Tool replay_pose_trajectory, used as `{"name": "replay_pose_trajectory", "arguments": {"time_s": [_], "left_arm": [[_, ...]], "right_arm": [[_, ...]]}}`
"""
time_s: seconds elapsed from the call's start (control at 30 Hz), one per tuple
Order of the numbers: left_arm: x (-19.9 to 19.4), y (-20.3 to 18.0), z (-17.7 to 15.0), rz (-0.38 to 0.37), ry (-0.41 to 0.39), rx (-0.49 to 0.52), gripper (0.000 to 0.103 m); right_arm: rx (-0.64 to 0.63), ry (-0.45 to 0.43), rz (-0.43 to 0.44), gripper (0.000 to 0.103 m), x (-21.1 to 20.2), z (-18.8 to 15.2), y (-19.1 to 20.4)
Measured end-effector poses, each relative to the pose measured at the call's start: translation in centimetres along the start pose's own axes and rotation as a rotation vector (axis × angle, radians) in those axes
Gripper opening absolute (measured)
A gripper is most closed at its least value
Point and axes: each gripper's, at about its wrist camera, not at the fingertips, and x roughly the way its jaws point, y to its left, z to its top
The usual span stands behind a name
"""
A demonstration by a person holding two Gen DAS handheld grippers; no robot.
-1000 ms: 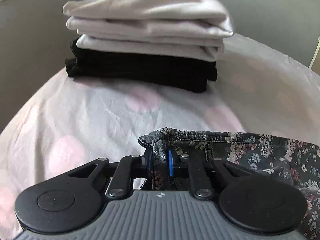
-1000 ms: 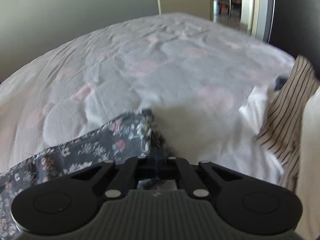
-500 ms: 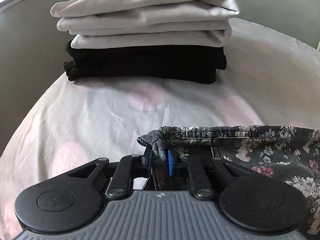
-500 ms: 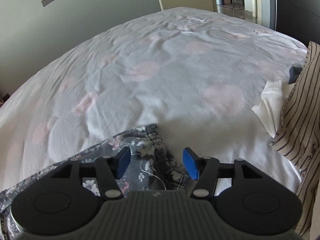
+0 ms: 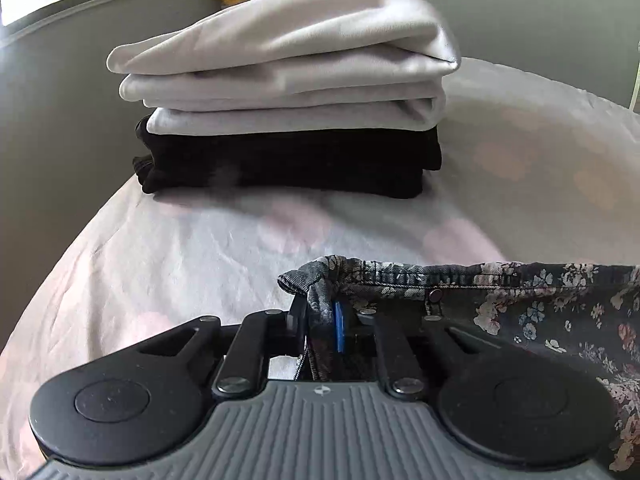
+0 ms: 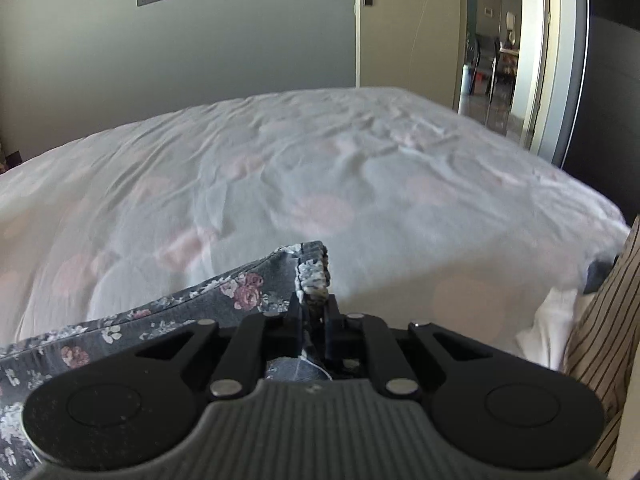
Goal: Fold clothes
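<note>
A dark floral garment (image 5: 520,304) stretches between my two grippers over the bed. My left gripper (image 5: 322,320) is shut on one corner of its waistband, with the cloth running off to the right. My right gripper (image 6: 314,310) is shut on the other corner of the floral garment (image 6: 224,296), which trails to the lower left. A stack of folded white and black clothes (image 5: 288,96) sits on the bed straight ahead of the left gripper.
The bed sheet (image 6: 320,184) is white with pale pink dots and lightly wrinkled. A striped cloth (image 6: 600,340) and a white cloth (image 6: 548,332) lie at the right edge. A wall, a door and a doorway stand beyond the bed.
My right gripper opened half a second ago and has now shut on the garment's corner again and tilted up. The left gripper kept its hold and moved closer to the stack.
</note>
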Motion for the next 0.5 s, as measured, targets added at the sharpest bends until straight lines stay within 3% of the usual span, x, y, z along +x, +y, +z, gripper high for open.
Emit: {"name": "replay_pose_trajectory", "arguments": {"time_s": [0.07, 0.17, 0.23, 0.4, 0.5], "left_arm": [[0.7, -0.5, -0.1, 0.019, 0.027, 0.027, 0.016], [1.7, -0.6, -0.1, 0.022, 0.074, 0.043, 0.023], [1.6, -0.4, 0.0, 0.019, 0.082, 0.05, 0.028], [-2.4, -0.3, 0.5, -0.018, 0.037, 0.168, 0.032], [-5.9, -0.2, 0.2, -0.062, 0.012, 0.275, 0.032]], "right_arm": [[0.01, -0.006, -0.03, 0.01, 0.6, 0.8, 0.4], [0.01, 0.116, -0.047, 0.013, 2.6, 0.6, 0.5], [0.019, 0.154, -0.08, 0.024, 2.9, 0.3, 0.1], [0.017, 0.136, -0.096, 0.027, -0.1, 0.7, -2.3], [-0.017, 0.14, -0.062, 0.026, -3.1, 1.3, -3.5]]}}
